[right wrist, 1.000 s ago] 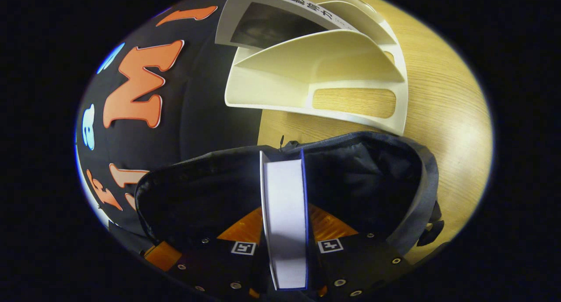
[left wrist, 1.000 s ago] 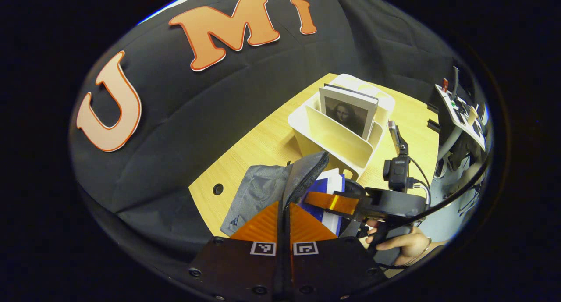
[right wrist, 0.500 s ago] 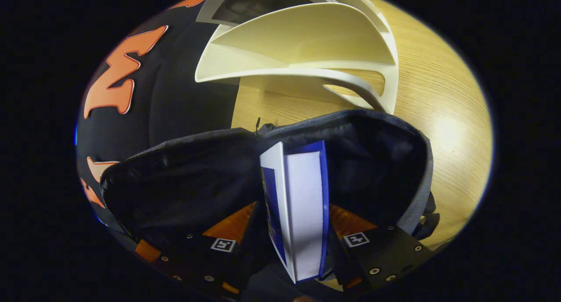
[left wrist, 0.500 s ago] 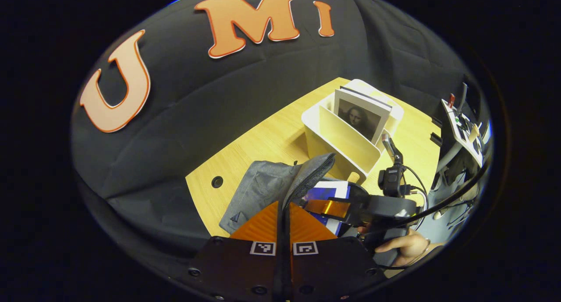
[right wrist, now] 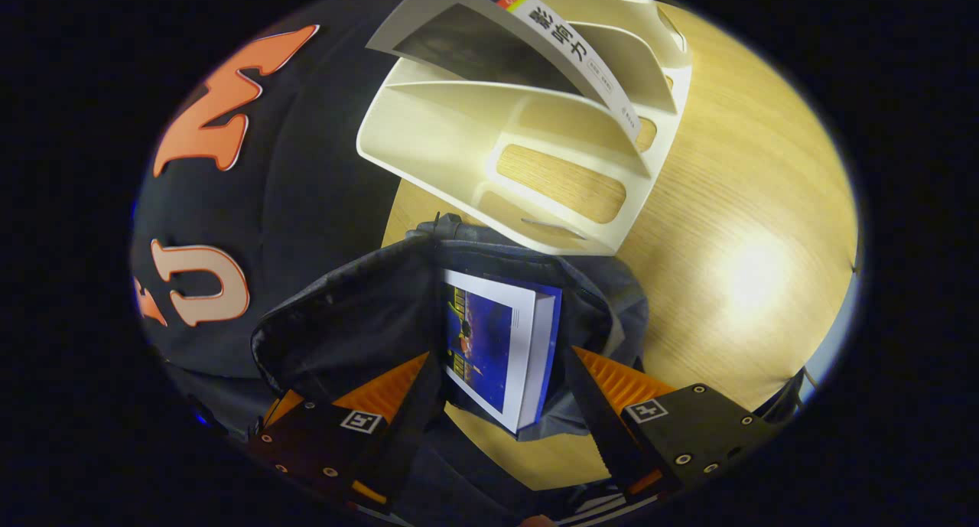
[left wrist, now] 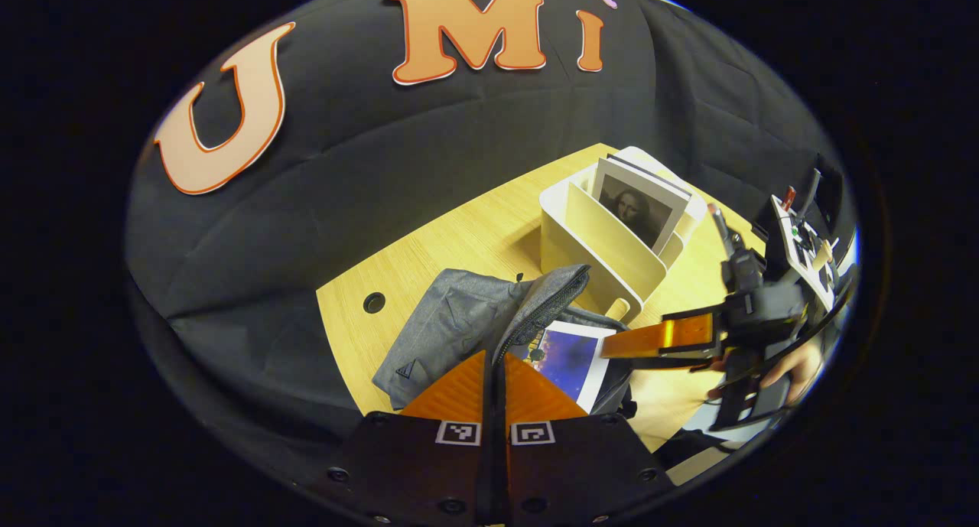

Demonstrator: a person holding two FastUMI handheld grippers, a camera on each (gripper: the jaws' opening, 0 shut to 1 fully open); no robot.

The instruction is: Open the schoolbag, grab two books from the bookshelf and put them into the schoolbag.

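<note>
Right gripper [right wrist: 497, 401]: jaws spread wide, holding nothing, low in the right gripper view; the blue book [right wrist: 497, 343] lies between and beyond them, untouched.
Left gripper [left wrist: 493, 382]: fingers pressed together on the bag's zipper edge [left wrist: 547, 309], holding the flap up at lower centre of the left gripper view.
Blue book: lying in the bag's mouth, its near end poking out over the rim.
Bag [right wrist: 344, 313]: open on the table [right wrist: 734, 206], just in front of the shelf [right wrist: 528, 121].
Second book [right wrist: 497, 45]: standing in the shelf, top of frame.
Risk, book: it may slide out or block the second, since it probably sits only partway in.
Risk, flap: if the left gripper lets go, the mouth likely closes over the opening.
Risk, shelf: a reach past the bag could knock it.
</note>
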